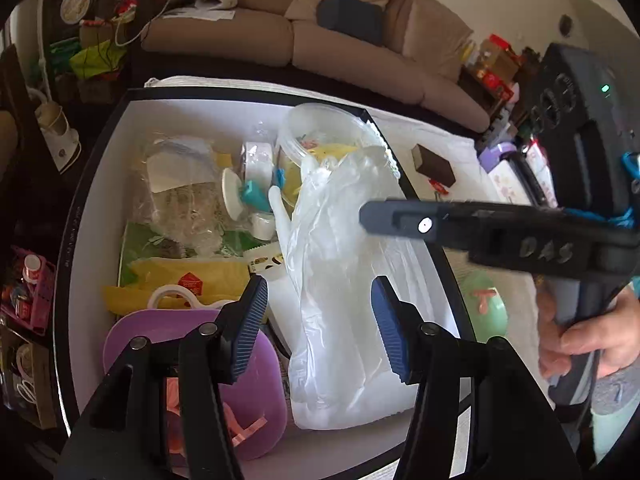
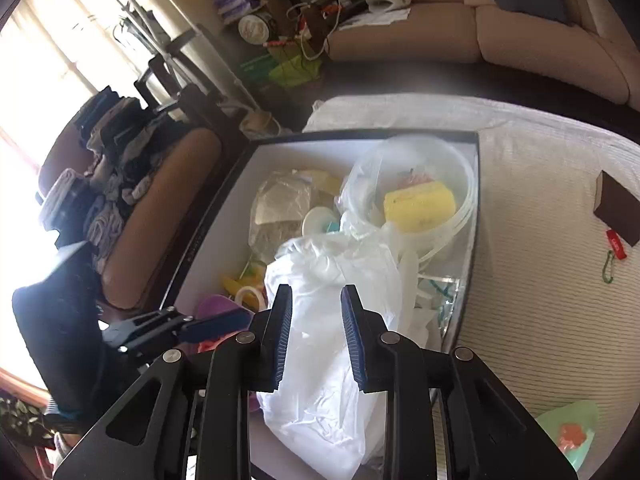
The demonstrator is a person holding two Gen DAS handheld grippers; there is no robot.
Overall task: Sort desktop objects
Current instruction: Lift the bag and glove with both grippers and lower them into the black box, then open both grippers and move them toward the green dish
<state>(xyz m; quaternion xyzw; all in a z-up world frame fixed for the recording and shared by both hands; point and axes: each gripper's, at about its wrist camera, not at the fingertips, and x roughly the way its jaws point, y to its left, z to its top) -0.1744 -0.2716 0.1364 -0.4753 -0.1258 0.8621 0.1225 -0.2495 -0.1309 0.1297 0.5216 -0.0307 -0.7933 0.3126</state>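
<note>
A black-rimmed white box holds several loose items. On top of them lies a crumpled clear plastic bag of thin gloves. My left gripper hovers just over the bag's near end. Its blue pads stand wide on either side and do not press it. My right gripper is narrowly open above the same bag, which shows between the pads but is not squeezed. In the left wrist view the right gripper reaches in from the right, above the bag.
Also in the box are a clear tub with a yellow sponge, a purple lid and yellow packets. On the white cloth to the right lie a brown box and a green item. A person's hand holds the right tool. A sofa stands behind.
</note>
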